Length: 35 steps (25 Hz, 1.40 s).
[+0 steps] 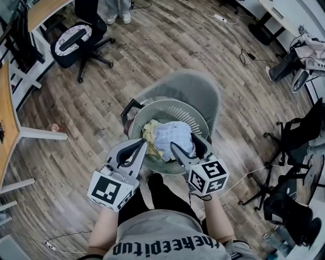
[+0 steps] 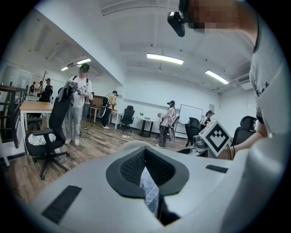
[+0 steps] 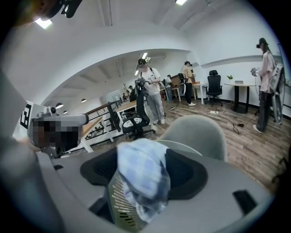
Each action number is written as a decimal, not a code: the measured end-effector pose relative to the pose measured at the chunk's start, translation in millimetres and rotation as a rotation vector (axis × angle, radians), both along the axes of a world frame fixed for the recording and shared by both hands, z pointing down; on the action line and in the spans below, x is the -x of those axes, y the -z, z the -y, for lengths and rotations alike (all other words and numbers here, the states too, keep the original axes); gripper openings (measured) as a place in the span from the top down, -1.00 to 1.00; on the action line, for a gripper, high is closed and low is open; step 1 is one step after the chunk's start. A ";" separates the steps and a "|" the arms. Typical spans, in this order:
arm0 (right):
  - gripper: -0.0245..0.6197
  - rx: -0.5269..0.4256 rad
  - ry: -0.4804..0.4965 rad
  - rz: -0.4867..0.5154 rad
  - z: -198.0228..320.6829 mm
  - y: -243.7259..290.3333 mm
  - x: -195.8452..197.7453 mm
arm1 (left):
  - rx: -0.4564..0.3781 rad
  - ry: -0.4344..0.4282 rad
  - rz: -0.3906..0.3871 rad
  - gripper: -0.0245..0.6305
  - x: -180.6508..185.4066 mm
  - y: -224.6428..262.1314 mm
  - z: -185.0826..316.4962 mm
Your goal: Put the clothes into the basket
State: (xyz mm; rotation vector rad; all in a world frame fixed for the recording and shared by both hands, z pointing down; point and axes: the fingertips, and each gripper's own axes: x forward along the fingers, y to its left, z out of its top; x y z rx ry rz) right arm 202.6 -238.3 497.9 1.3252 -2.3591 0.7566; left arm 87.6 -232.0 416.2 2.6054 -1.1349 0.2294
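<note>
Right claw [image 1: 184,144]: jaws spread wide, gripping nothing. A pale blue checked cloth [image 1: 172,134] lies in the gap between them, bunched up and hanging over the near rim of the basket [image 1: 167,104]. In the right gripper view the cloth fills the middle of the gap and the slotted basket wall shows just under it.

Left claw [image 1: 144,144]: jaws drawn together, tips at the basket's near left rim. They are just beside a yellow cloth [image 1: 151,133]. The left gripper view shows only a thin slit between the pads, with a strip of pale checked fabric in it. Cannot tell if that strip is pinched or merely seen through the slit.

Both cloths are inside the basket. The yellow one lies to the left, and the blue one lies partly over it to the right.

The basket is round, grey-green and perforated. It sits on the seat of a grey shell chair [image 1: 195,86].

Beyond it is wood plank floor [image 1: 167,45]. A black office chair [image 1: 76,43] stands well apart at upper left, near a table [image 1: 6,117] at the left edge. A cable [image 1: 238,45] trails across the floor at upper right. A person's legs [image 1: 118,10] show at the top edge.
</note>
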 end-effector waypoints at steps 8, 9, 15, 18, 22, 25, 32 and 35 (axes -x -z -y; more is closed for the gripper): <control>0.05 -0.083 -0.041 0.051 18.5 33.1 -5.4 | -0.012 -0.008 -0.001 0.88 -0.2 3.7 4.1; 0.10 -0.079 -0.044 0.052 17.3 32.2 -4.6 | -0.013 -0.013 -0.001 0.88 -0.1 3.8 4.4; 0.54 -0.080 -0.069 0.046 7.1 33.1 1.7 | -0.020 -0.066 -0.003 0.88 -2.5 6.4 5.4; 0.84 -0.100 -0.110 0.041 2.4 39.3 2.2 | -0.021 -0.108 -0.003 0.88 -4.3 8.2 4.4; 0.89 -0.121 -0.148 0.065 -5.5 49.2 6.4 | -0.028 -0.168 -0.012 0.88 -5.3 12.5 4.6; 0.90 -0.133 -0.181 0.072 -14.4 56.0 8.5 | -0.032 -0.215 -0.016 0.88 -6.8 15.4 1.4; 0.89 -0.163 -0.274 0.073 -35.4 68.3 14.9 | -0.044 -0.327 -0.025 0.88 -8.4 20.5 -10.4; 0.90 -0.188 -0.306 0.067 -43.7 75.9 19.0 | -0.055 -0.369 -0.032 0.88 -7.4 24.7 -15.1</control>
